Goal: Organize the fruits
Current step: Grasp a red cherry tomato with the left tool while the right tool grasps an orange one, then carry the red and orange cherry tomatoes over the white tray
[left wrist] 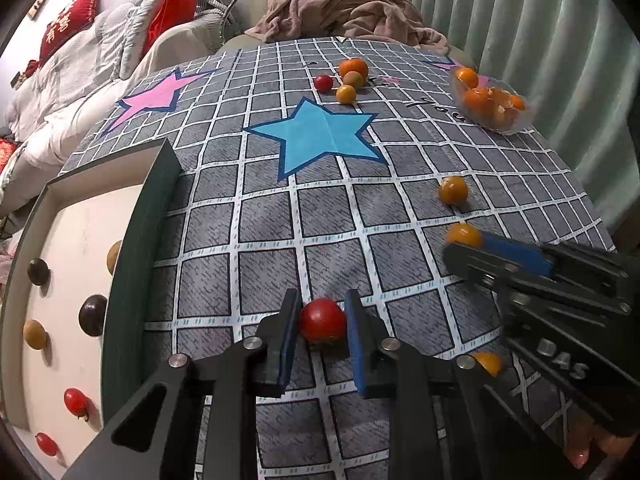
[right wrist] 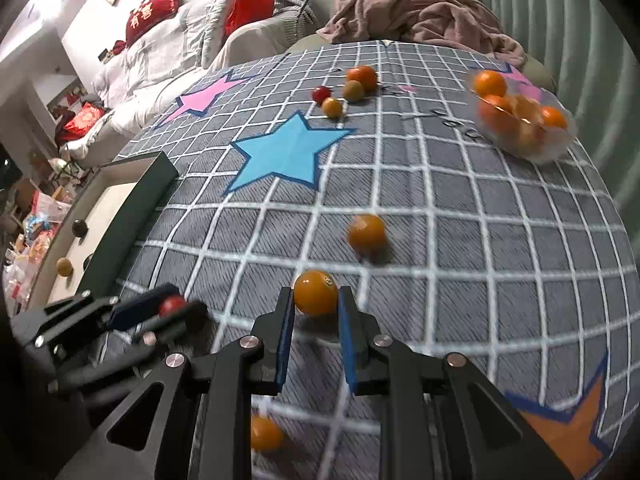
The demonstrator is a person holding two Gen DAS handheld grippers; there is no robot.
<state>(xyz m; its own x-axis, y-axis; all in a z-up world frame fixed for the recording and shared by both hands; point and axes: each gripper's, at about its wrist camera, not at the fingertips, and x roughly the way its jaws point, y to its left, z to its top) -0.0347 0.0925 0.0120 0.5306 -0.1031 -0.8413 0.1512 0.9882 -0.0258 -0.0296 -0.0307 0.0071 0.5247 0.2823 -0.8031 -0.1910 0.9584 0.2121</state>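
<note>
On the checked cloth, a red tomato sits clamped in the left gripper; the right gripper clamps an orange fruit. Only the left view shows the tray's lower fruit.

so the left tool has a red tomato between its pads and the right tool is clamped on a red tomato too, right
Not quite. The left tool does have the red tomato between its pads, but the right tool is clamped on an orange fruit, not a red tomato. The right wrist view shows this plainly.
</note>
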